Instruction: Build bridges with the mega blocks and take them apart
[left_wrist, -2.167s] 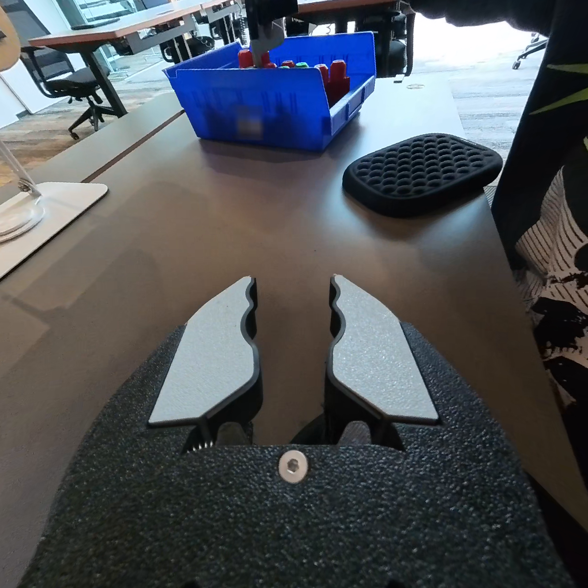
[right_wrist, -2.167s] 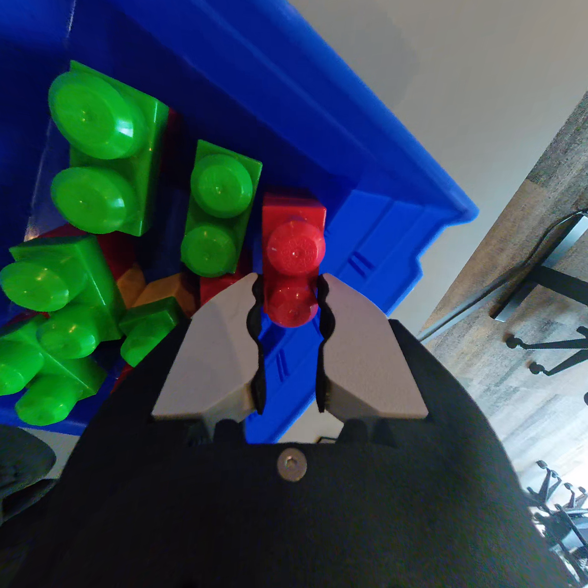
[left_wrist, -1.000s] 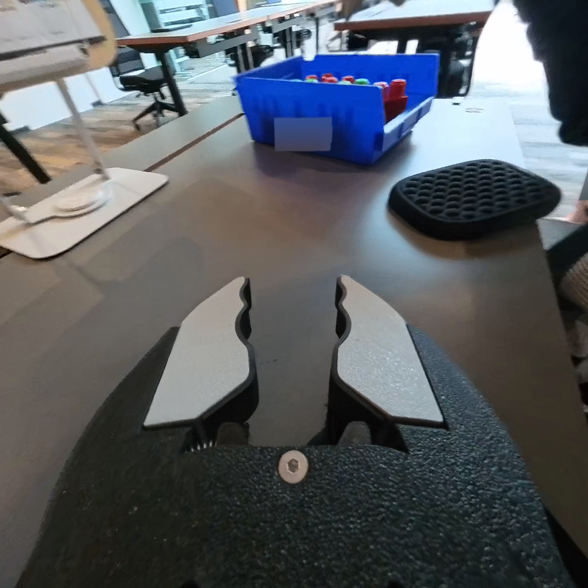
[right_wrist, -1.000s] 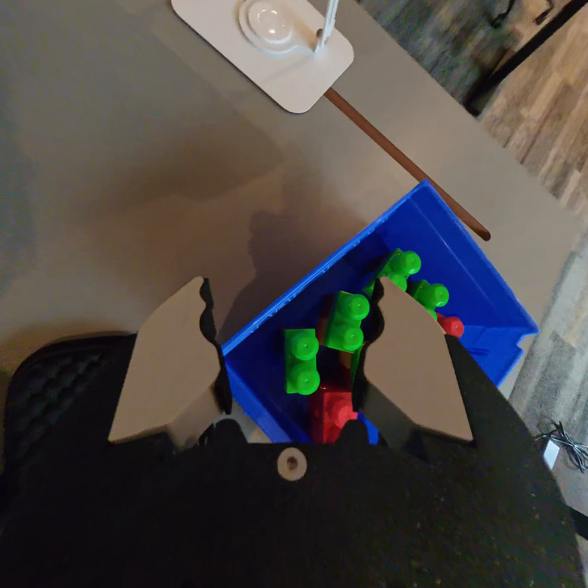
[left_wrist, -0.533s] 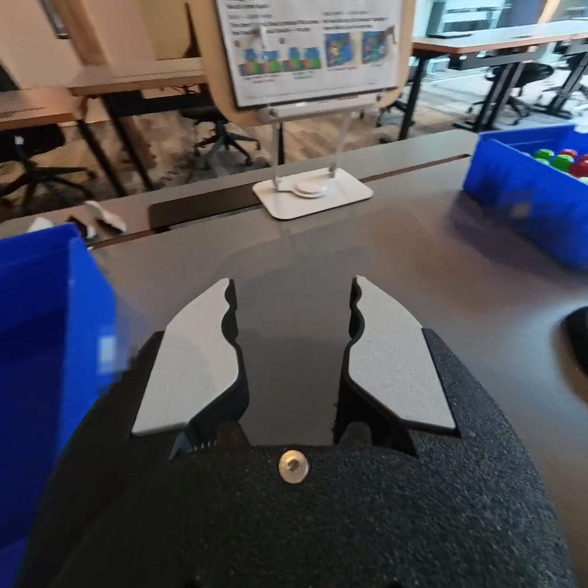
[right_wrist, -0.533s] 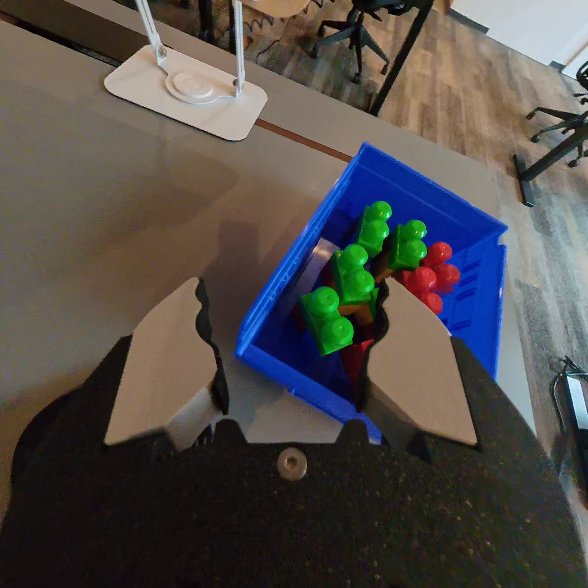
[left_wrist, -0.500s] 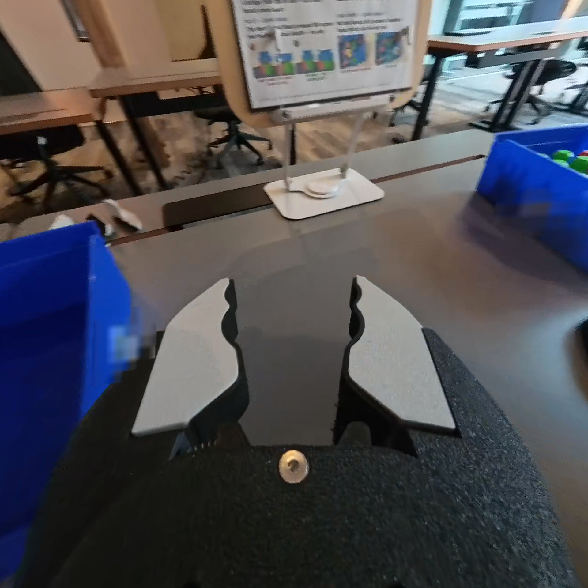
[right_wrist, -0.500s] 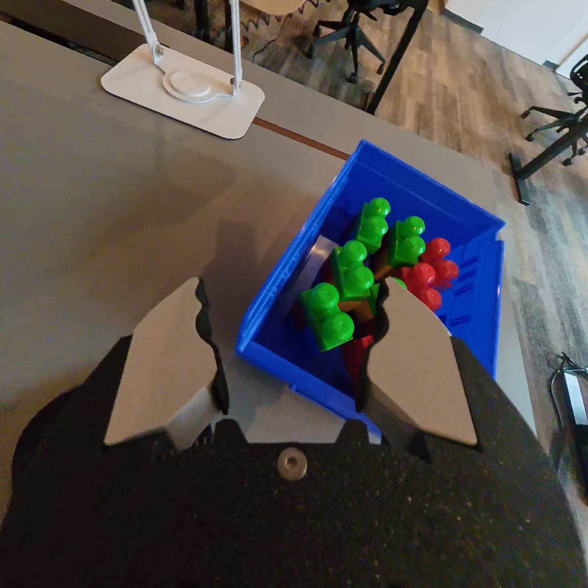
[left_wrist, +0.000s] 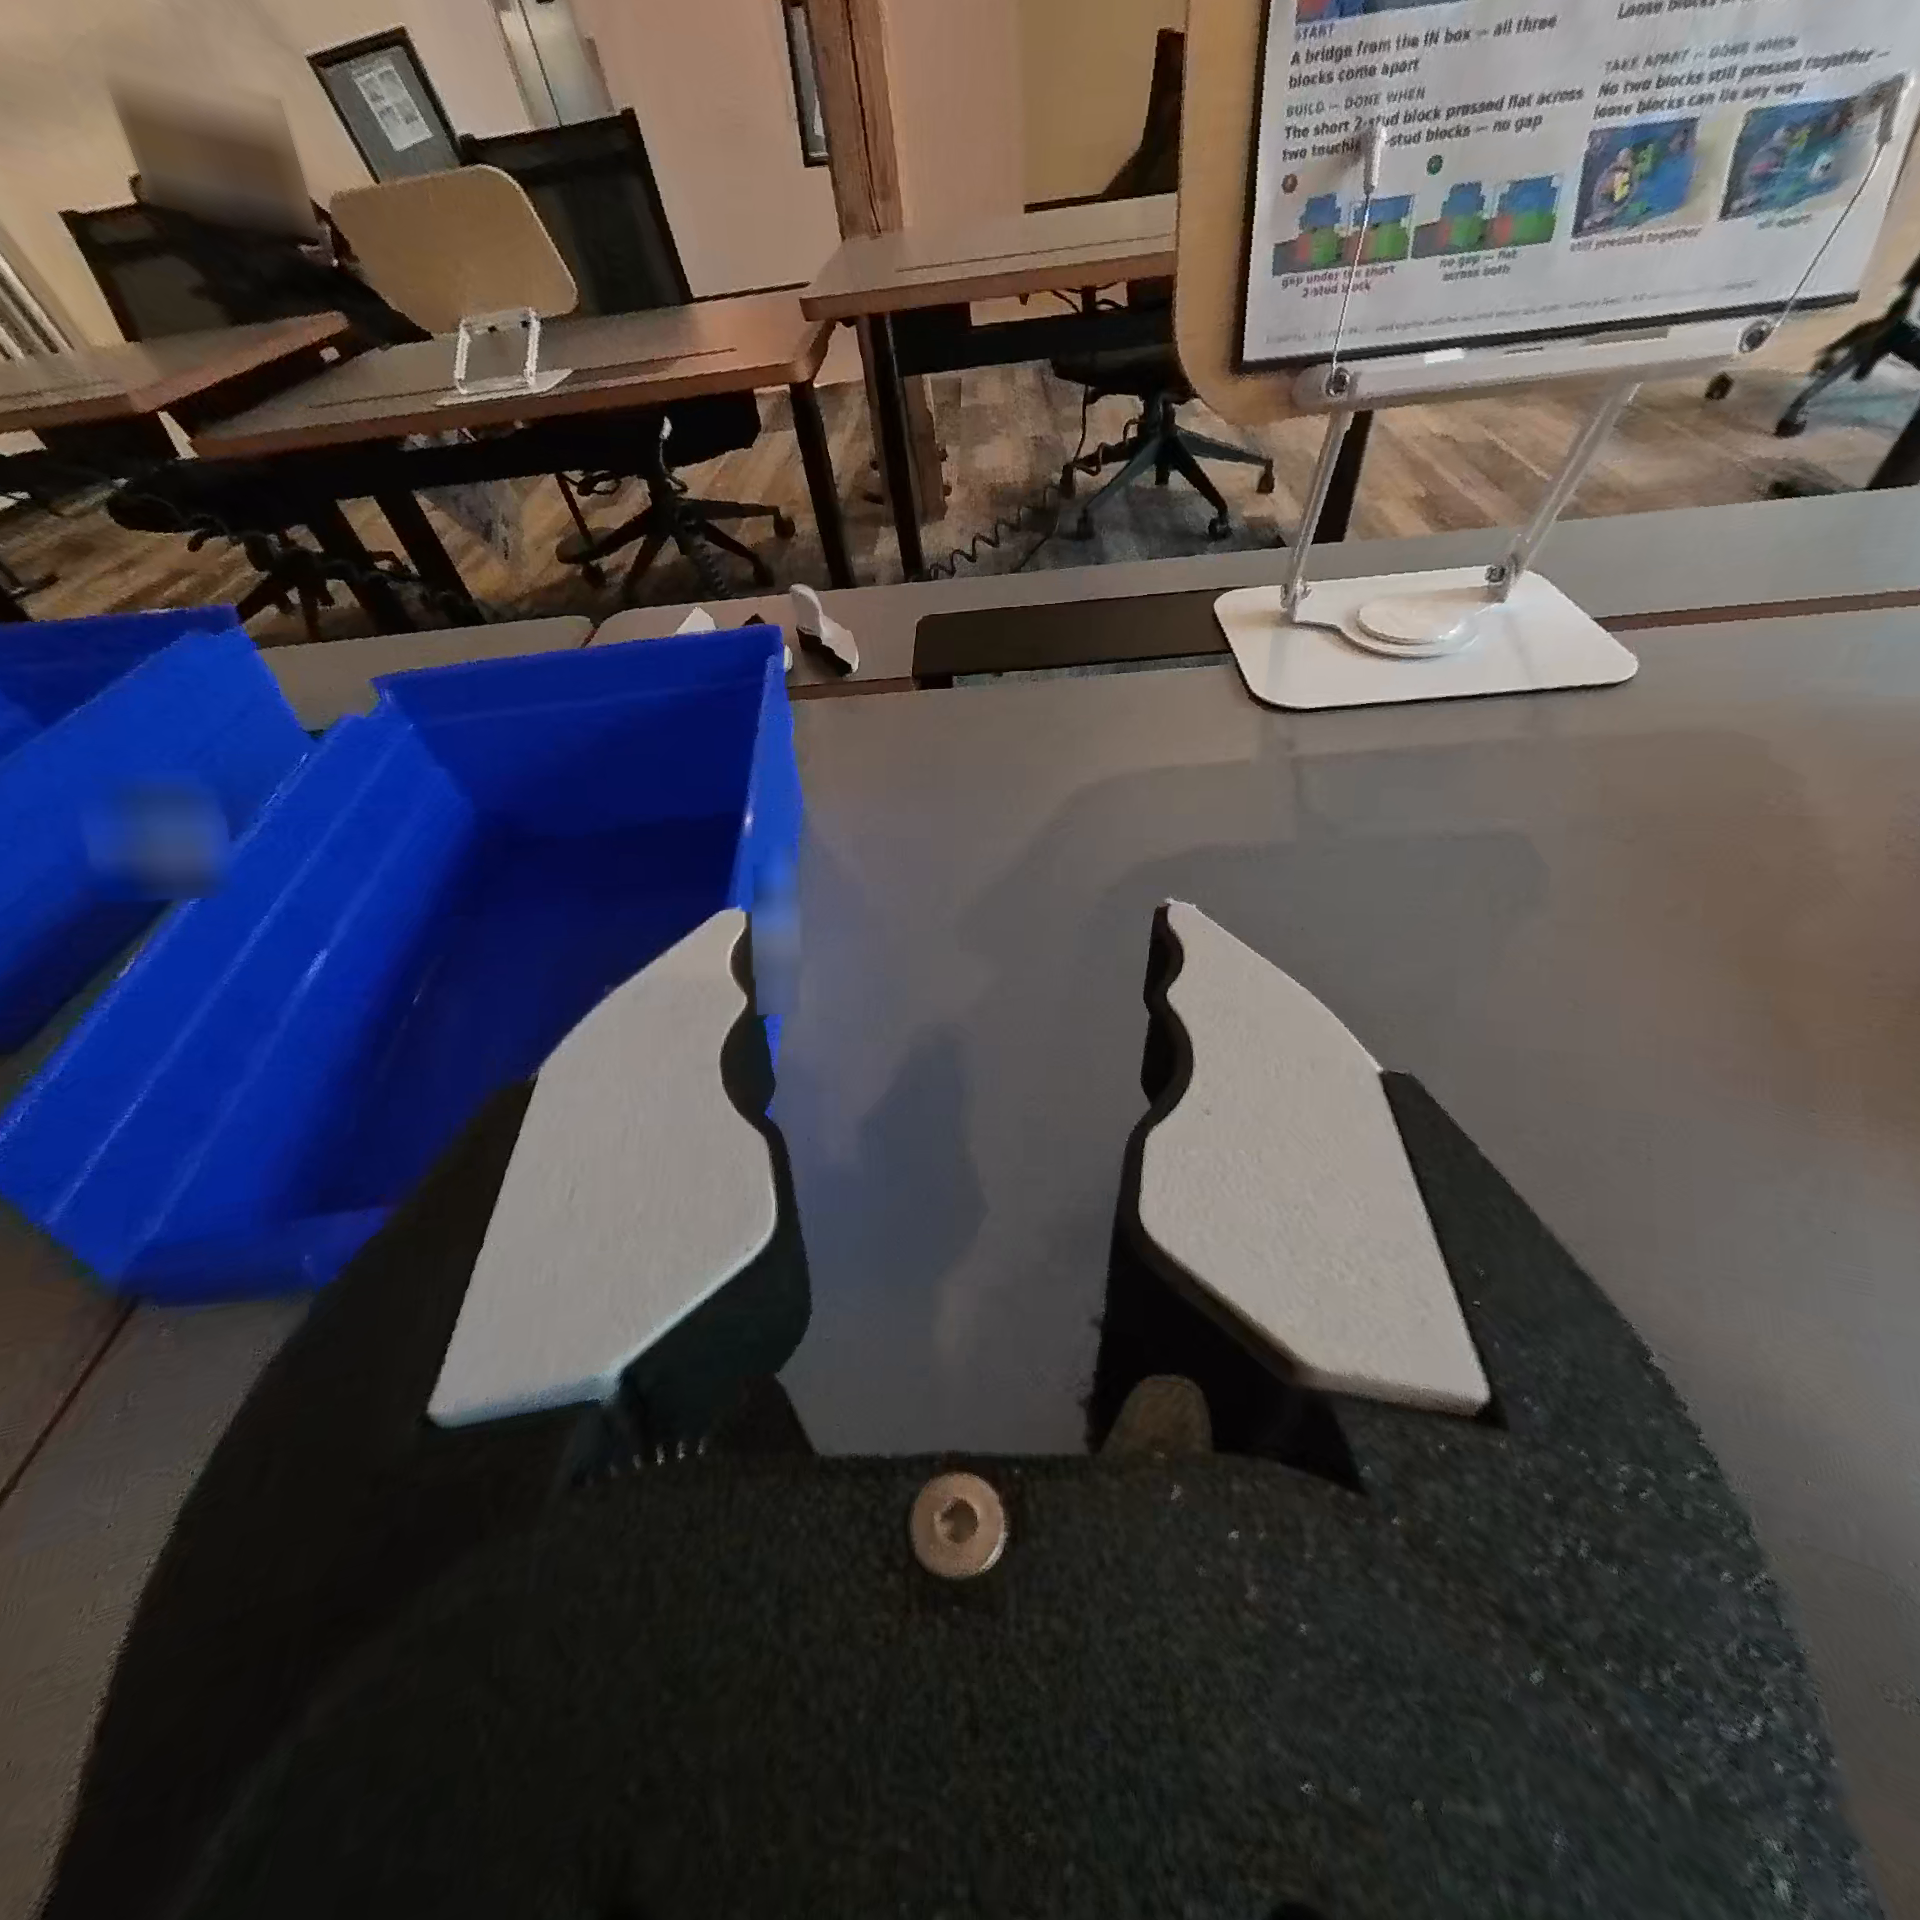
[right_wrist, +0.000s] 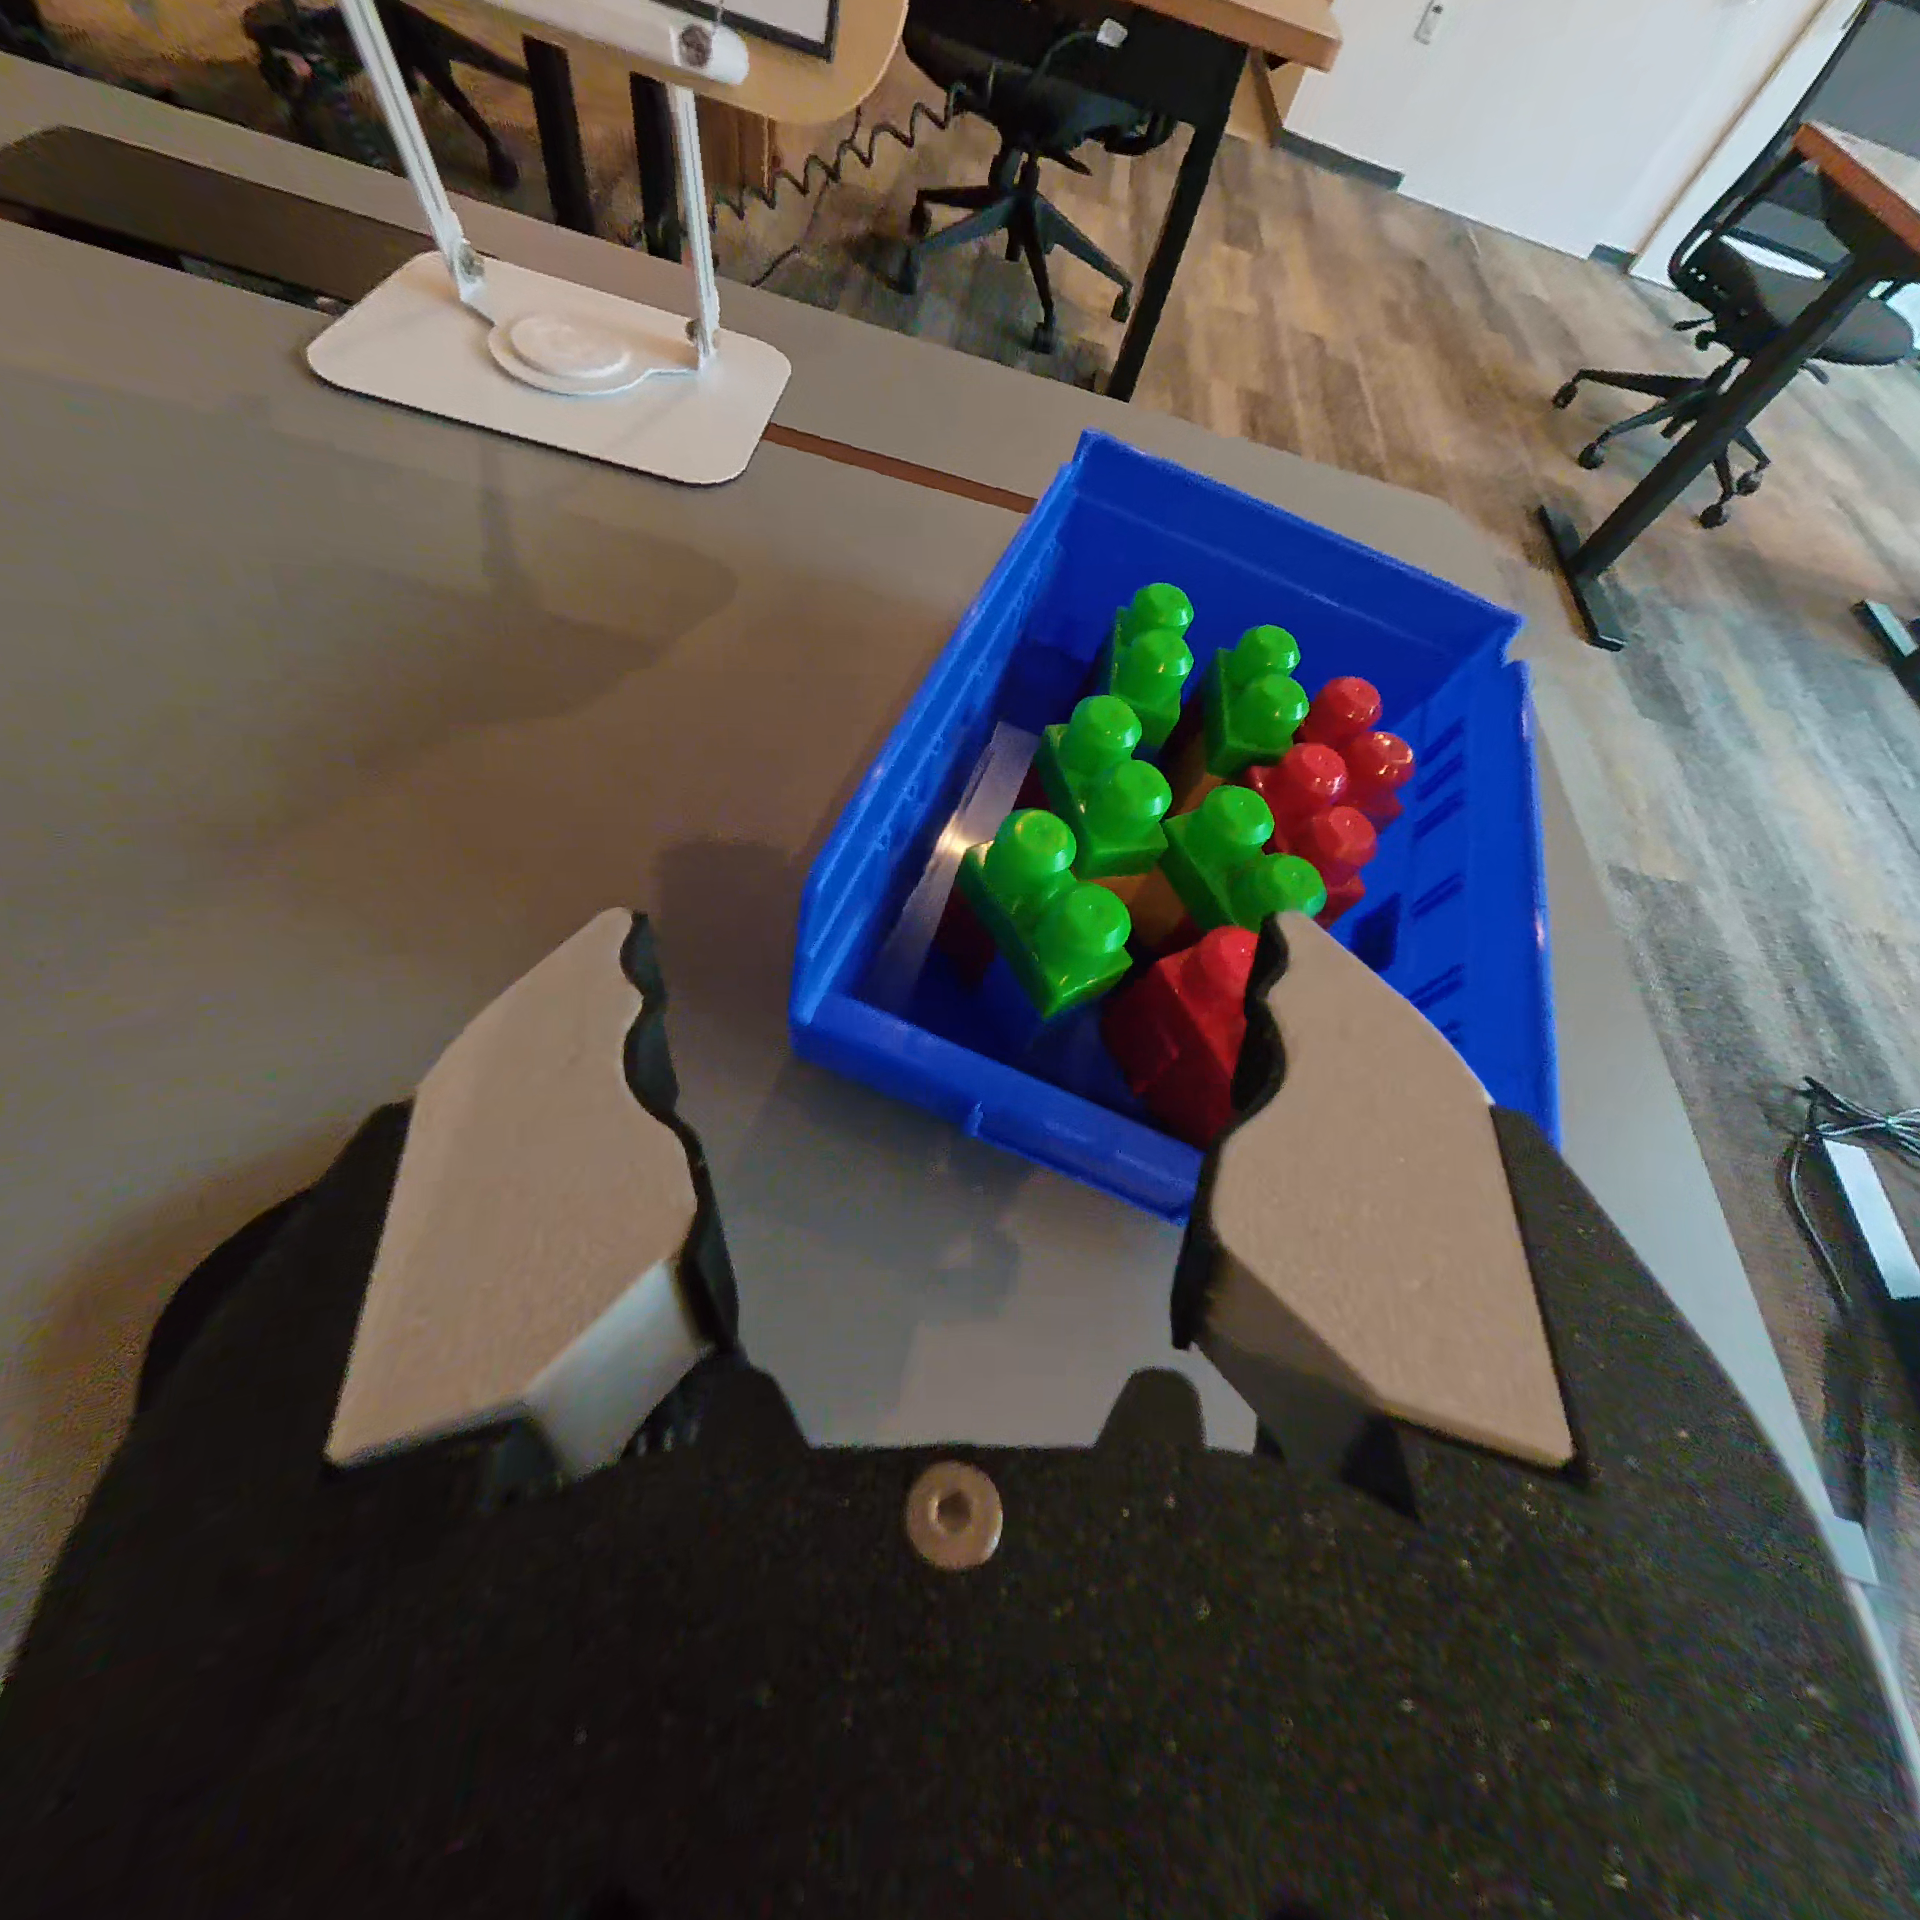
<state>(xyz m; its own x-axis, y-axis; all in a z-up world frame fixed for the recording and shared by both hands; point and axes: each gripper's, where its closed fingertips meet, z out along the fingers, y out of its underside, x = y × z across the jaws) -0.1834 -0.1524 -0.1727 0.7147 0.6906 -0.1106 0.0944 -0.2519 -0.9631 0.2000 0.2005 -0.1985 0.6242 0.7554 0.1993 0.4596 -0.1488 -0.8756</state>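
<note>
- In the left wrist view, the left gripper (left_wrist: 951, 1023) is seen with its jaws spread apart and nothing held between them; only bare grey table (left_wrist: 1299, 883) shows in the gap.
- An empty blue bin (left_wrist: 436, 935) is set on the table just left of the left finger, and part of a 2nd blue bin (left_wrist: 114, 769) is seen beyond it at the left edge.
- A white stand base (left_wrist: 1429, 649) is placed toward the far right of the table, carrying an instruction board (left_wrist: 1558, 177) on thin legs.
- Behind the table, brown desks (left_wrist: 582, 364), black office chairs (left_wrist: 1148, 416) and a wood-plank floor are visible, with pale walls at the back.
- In the right wrist view, the right gripper (right_wrist: 951, 992) is shown wide open and empty, held above the table (right_wrist: 312, 727).
- The mega blocks (right_wrist: 1164, 800), green and red with round studs, are piled in a blue bin (right_wrist: 894, 1029) lying just beyond the right fingertip, near the table's right edge.
- The white stand base (right_wrist: 551, 364) is seen at the far left of this view, well apart from the bin.
- Chairs, desk legs and a cable on the floor are seen past the table edge.
</note>
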